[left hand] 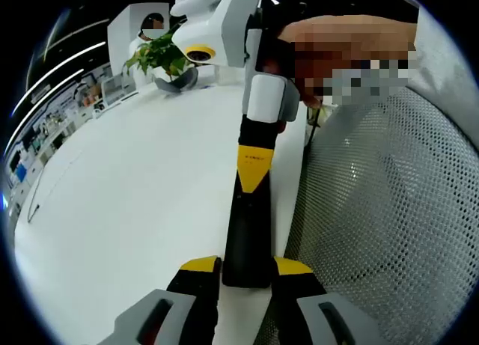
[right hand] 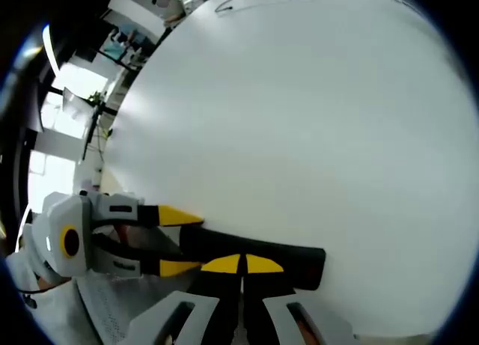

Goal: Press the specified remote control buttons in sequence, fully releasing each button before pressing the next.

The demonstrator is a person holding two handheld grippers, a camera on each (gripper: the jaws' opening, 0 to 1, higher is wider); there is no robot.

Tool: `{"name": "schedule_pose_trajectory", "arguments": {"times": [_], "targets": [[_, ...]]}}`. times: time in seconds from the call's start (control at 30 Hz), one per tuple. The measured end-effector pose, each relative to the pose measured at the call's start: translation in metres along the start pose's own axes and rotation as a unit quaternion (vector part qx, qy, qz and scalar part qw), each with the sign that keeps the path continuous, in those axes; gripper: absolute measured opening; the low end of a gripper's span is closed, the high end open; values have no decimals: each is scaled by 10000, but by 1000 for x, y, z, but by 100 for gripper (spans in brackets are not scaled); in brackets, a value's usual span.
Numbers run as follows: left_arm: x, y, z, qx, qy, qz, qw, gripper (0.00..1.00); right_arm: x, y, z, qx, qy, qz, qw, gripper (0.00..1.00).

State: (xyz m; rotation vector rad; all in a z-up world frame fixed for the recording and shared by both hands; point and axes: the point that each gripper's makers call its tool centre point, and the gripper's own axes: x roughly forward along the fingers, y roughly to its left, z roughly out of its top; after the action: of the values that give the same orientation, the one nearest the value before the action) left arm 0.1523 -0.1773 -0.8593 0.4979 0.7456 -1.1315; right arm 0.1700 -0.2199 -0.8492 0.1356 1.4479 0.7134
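A long black remote control [left hand: 247,233] lies over the edge of the white table [left hand: 135,180]. My left gripper [left hand: 247,266] is shut on its near end, one yellow-tipped jaw on each side. From above, my right gripper [left hand: 254,169] comes down shut, its yellow tips resting on the remote's top face. In the right gripper view the right gripper [right hand: 242,264] is shut with its tips against the remote [right hand: 299,259]. The left gripper [right hand: 183,240] reaches in from the left and clamps the remote's end. The buttons are hidden.
A grey mesh chair back [left hand: 389,210] stands right beside the table edge. A potted green plant [left hand: 161,53] sits at the far end of the table. A thin cable [right hand: 224,4] lies far out on the table top [right hand: 299,120].
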Motion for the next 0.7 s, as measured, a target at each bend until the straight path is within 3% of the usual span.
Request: {"name": "schedule_pose_trajectory", "arguments": {"times": [0.7], "targets": [[1,0,0,97,18,-44,9999,24,5,-1,-1,31,159,-89,9998,0]]}}
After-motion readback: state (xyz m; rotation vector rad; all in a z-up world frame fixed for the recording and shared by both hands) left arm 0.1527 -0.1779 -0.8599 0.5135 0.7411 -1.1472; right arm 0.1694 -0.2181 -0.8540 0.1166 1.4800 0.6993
